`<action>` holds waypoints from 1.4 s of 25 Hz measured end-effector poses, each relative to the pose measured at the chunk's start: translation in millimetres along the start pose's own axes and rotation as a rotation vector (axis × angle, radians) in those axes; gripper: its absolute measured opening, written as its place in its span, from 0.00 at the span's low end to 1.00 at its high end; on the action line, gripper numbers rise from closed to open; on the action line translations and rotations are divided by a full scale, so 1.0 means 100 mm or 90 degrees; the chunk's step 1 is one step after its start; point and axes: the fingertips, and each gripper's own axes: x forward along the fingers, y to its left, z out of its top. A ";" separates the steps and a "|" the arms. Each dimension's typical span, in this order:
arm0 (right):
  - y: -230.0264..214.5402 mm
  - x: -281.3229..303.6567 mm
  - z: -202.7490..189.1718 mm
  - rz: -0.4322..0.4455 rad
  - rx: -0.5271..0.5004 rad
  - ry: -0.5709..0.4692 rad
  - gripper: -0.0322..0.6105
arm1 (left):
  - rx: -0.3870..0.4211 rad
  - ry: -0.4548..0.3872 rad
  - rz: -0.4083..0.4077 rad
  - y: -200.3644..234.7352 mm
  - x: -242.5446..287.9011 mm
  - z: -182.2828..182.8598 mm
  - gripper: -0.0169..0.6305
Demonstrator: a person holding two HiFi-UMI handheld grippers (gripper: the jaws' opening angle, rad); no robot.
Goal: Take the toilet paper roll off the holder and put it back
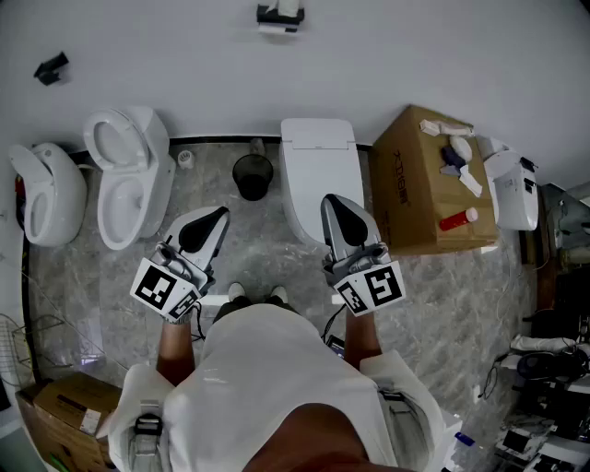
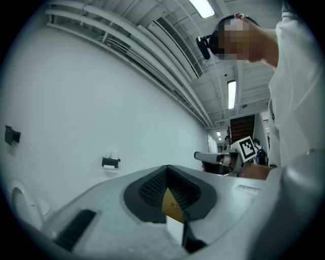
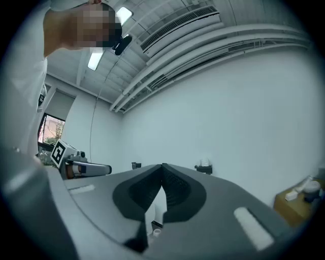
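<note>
The toilet paper holder is a black bracket high on the white wall, with a white roll on it. It is small and far off in the left gripper view and in the right gripper view. My left gripper is held in front of my body, pointing toward the wall, its jaws shut with nothing between them. My right gripper is level with it on the right, also shut and empty. Both are well short of the holder.
A white toilet stands straight ahead, with a black bin to its left. Two more toilets stand at the left. A cardboard box with small items is at the right. Another box sits bottom left.
</note>
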 end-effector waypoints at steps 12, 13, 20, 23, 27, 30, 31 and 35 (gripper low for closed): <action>0.01 -0.02 0.00 -0.007 0.001 -0.002 0.06 | 0.023 0.009 0.023 0.08 -0.02 -0.04 0.03; 0.01 -0.02 0.00 -0.008 0.003 -0.003 0.06 | 0.026 0.009 0.028 0.09 -0.02 -0.04 0.03; 0.00 -0.03 -0.03 0.000 0.011 0.001 0.06 | 0.033 0.009 0.040 0.08 -0.02 -0.05 0.03; 0.02 -0.02 -0.04 0.007 0.012 0.002 0.06 | 0.035 0.009 0.045 0.08 -0.03 -0.05 0.03; -0.03 -0.01 -0.07 0.012 0.015 0.007 0.06 | 0.035 0.012 0.053 0.07 0.00 -0.09 0.03; -0.07 -0.01 -0.10 0.016 0.016 0.014 0.06 | 0.036 0.014 0.062 0.06 0.03 -0.10 0.03; -0.08 -0.01 -0.11 0.018 0.017 0.015 0.06 | 0.037 0.014 0.066 0.07 0.03 -0.10 0.03; -0.14 0.01 -0.15 0.019 0.021 0.017 0.06 | 0.037 0.016 0.077 0.08 0.06 -0.13 0.03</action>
